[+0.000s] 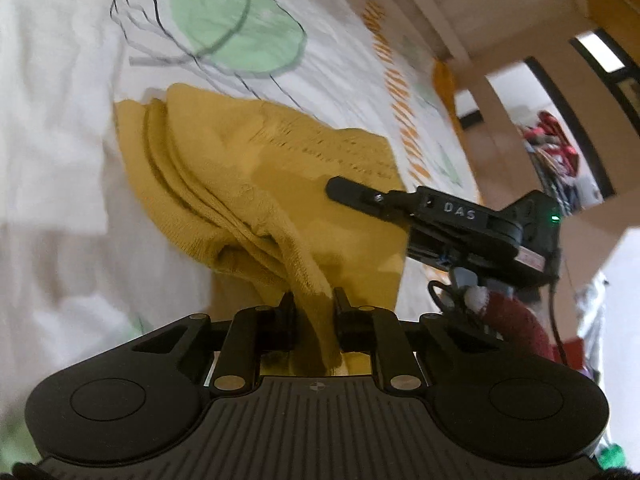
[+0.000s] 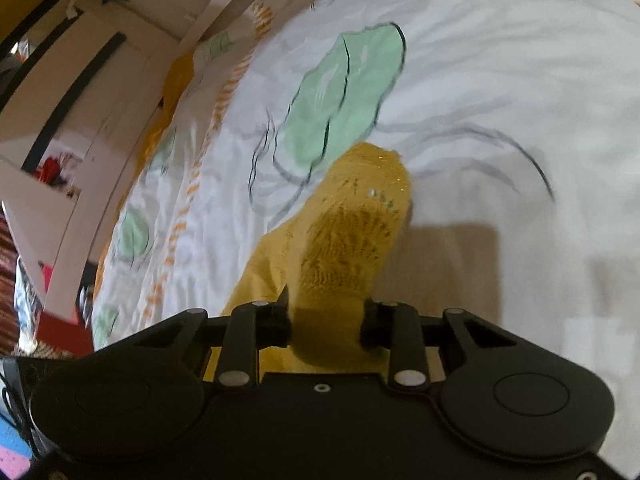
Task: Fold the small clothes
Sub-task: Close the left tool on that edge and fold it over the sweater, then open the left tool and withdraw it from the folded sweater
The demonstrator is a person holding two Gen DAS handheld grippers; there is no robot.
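Note:
A small mustard-yellow knitted garment (image 1: 256, 184) lies partly on a white bedsheet (image 1: 60, 140) with green and grey prints. My left gripper (image 1: 314, 300) is shut on a bunched edge of the garment, which rises from the sheet into its jaws. In the left wrist view the right gripper (image 1: 432, 206) shows at the right, over the garment's far side. In the right wrist view the right gripper (image 2: 326, 312) is shut on a thick fold of the same yellow garment (image 2: 352, 224), which hangs forward from its jaws toward the sheet (image 2: 500, 80).
A pale wooden bed frame (image 1: 440, 20) runs along the sheet's far edge. Beyond it stand pale furniture (image 2: 80, 92) and a heap of red things (image 1: 556, 140). A red sleeve (image 1: 520, 320) shows behind the right gripper.

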